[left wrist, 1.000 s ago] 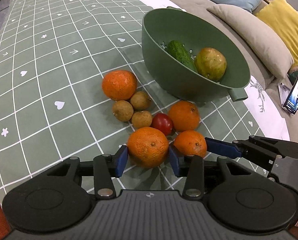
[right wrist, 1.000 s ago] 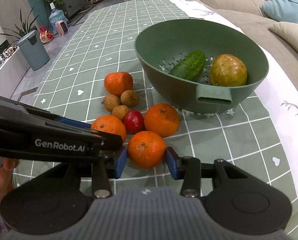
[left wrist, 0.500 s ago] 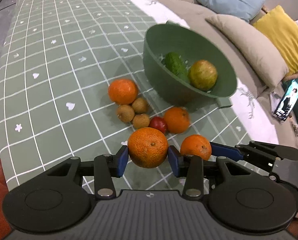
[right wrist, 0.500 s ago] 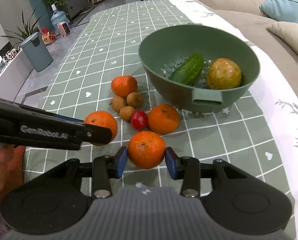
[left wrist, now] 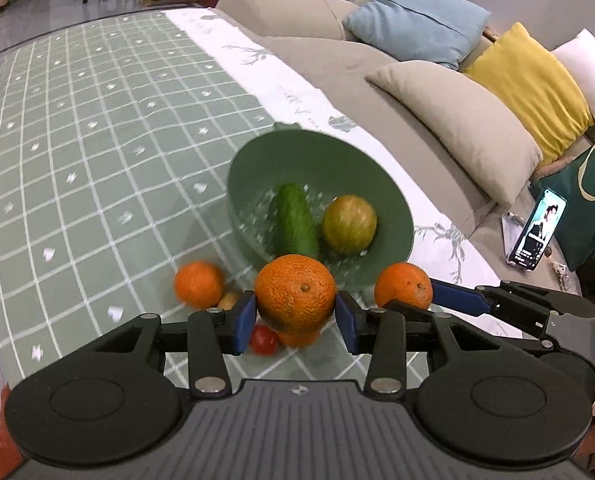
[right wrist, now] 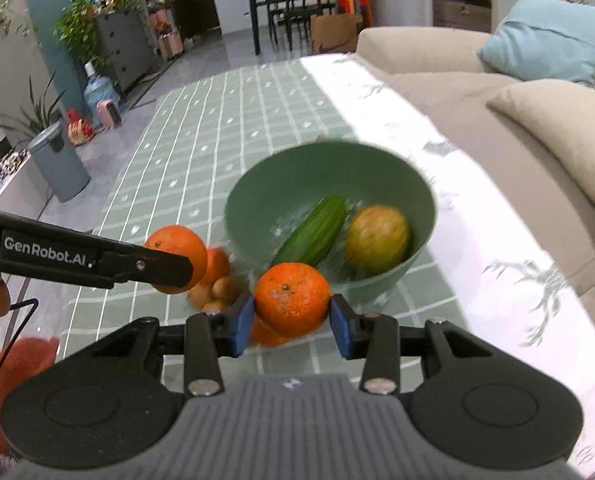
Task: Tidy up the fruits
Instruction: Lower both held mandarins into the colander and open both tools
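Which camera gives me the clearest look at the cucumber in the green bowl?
The right wrist view: the cucumber lies diagonally in the green bowl with almost its whole length visible. In the left wrist view the cucumber is foreshortened and its near end hides behind the orange in the left claw.

Four oranges [left wrist: 295, 294], one cucumber [left wrist: 295, 220], one bowl [left wrist: 257, 168]

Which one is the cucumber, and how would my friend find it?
Look for the round green plastic colander bowl on the green checked tablecloth, next to the beige sofa. Inside lie two things. The long dark green cucumber lies slanted on the left; its neighbour, the yellowish-green round fruit, is ball-shaped, and the oranges are all outside the bowl.
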